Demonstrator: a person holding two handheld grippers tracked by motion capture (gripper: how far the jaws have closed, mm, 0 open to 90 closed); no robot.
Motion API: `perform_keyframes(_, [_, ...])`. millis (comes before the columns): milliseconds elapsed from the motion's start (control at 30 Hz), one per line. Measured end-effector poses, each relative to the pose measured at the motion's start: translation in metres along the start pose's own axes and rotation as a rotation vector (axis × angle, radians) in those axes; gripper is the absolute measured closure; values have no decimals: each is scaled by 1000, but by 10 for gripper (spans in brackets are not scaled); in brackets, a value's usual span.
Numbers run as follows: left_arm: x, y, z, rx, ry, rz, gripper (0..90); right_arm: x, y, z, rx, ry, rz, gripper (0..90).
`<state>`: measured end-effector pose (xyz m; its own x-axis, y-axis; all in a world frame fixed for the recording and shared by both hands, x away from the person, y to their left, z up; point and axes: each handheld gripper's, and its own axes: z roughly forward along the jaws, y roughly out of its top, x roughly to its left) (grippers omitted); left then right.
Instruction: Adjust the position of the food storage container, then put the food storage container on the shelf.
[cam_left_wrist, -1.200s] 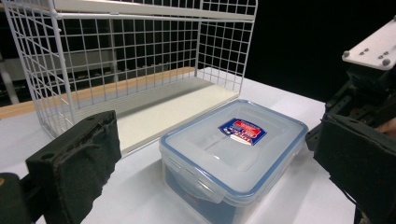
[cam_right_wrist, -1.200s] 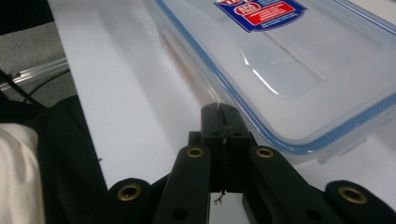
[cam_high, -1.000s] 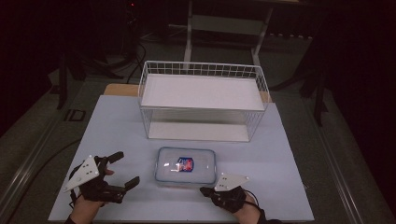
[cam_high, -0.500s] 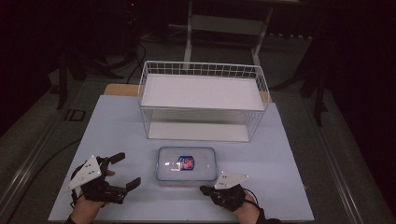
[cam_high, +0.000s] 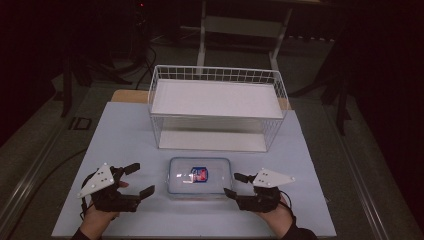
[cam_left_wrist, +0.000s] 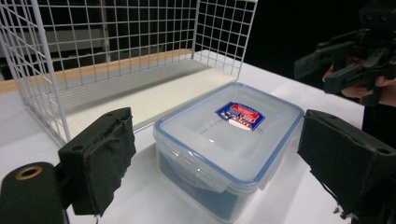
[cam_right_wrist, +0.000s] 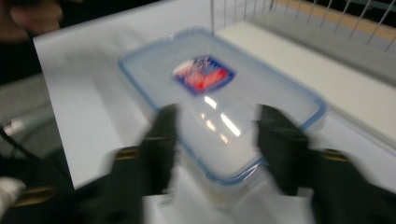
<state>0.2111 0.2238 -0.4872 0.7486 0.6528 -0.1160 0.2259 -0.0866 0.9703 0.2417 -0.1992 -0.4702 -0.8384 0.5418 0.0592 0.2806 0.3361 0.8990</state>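
A clear plastic food box (cam_high: 200, 177) with a blue-rimmed lid and a red-and-blue label lies on the white table (cam_high: 125, 135), in front of the wire basket (cam_high: 216, 107). My left gripper (cam_high: 136, 179) stands open just left of the box, jaws wide, nothing between them; in its own view the box (cam_left_wrist: 229, 140) sits beyond the two pads. My right gripper (cam_high: 235, 184) is open at the box's right end. In the blurred right gripper view its jaws straddle the near corner of the box (cam_right_wrist: 219, 102).
The white wire basket (cam_left_wrist: 112, 56) stands open-fronted behind the box with a white shelf on top and a white floor panel. A wooden strip edges the table's far side. Dark floor and stands surround the table.
My right gripper has moved slightly toward the box's right end. The left gripper has shifted a little; the box has not moved.
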Motion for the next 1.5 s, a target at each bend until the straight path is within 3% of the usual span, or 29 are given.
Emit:
perform_keyframes(33, [0, 1, 1, -2, -1, 1, 126, 0, 0, 0, 0, 0, 0, 257])
perform_keyframes(67, [1, 1, 2, 1, -4, -2, 139, -1, 1, -1, -4, -4, -8, 169])
perform_keyframes(100, [1, 3, 4, 3, -8, -10, 139, -4, 3, -2, -7, -23, -16, 143])
perform_keyframes(267, [1, 6, 9, 23, -7, -38, 112, -10, 4, -5, -36, -37, -34, 101])
perform_keyframes(300, [2, 12, 17, 60, -1, -99, 70, -15, 5, -7, -43, -67, -56, 101])
perform_keyframes(333, [2, 12, 17, 60, -1, -99, 22, -15, 5, -7, -43, -67, -56, 101])
perform_keyframes(367, [3, 13, 19, 74, 3, -113, 22, -19, 5, -8, -57, -97, -60, 101])
perform_keyframes(467, [4, 16, 24, 100, -9, -142, 9, -22, 5, -10, -75, -114, -61, 101])
perform_keyframes(500, [6, 18, 29, 137, 6, -164, 9, -22, 6, -11, -84, -133, -72, 101])
perform_keyframes(567, [8, 20, 36, 179, -11, -194, 4, -22, 8, -13, -99, -187, -112, 102])
perform_keyframes(600, [9, 20, 39, 209, -8, -214, 4, -23, 9, -13, -97, -187, -112, 120])
perform_keyframes(633, [10, 21, 42, 220, -18, -230, 4, -26, 12, -13, -77, -144, -97, 140])
perform_keyframes(667, [12, 21, 47, 242, -17, -255, 4, -26, 13, -13, -70, -134, -90, 147])
perform_keyframes(700, [12, 21, 47, 242, -17, -255, 4, -28, 13, -13, -66, -117, -76, 151])
perform_keyframes(733, [15, 21, 51, 259, -29, -289, 5, -29, 13, -12, -65, -102, -60, 150])
perform_keyframes(767, [16, 20, 53, 270, -30, -316, 5, -29, 13, -12, -59, -108, -64, 151])
perform_keyframes(900, [19, 19, 58, 310, -9, -333, 5, -30, 12, -12, -56, -152, -70, 151])
perform_keyframes(933, [21, 17, 61, 322, -23, -374, 5, -31, 12, -12, -51, -145, -53, 152])
perform_keyframes(967, [21, 17, 61, 322, -23, -374, 5, -31, 12, -12, -39, -143, -37, 152])
perform_keyframes(1033, [27, 12, 68, 353, -33, -430, 5, -34, 13, -10, -8, -115, 27, 135])
perform_keyframes(1067, [27, 12, 68, 353, -33, -430, 5, -34, 13, -10, -8, -115, 27, 135])
perform_keyframes(1100, [30, 10, 71, 368, -51, -473, 5, -35, 12, -8, -9, -106, 65, 116])
perform_keyframes(1133, [32, 8, 73, 381, -54, -503, 6, -35, 12, -7, -7, -104, 73, 102])
perform_keyframes(1167, [32, 8, 73, 381, -54, -503, 7, -35, 12, -7, -7, -104, 73, 102])
perform_keyframes(1300, [39, 0, 79, 424, -89, -617, 38, -34, 11, -2, 12, -88, 120, 102])
perform_keyframes(1400, [41, -4, 81, 443, -94, -646, 87, -34, 10, 1, 36, -68, 144, 103])
perform_keyframes(1500, [48, -10, 85, 466, -99, -712, 143, -35, 9, 5, 56, -49, 158, 105])
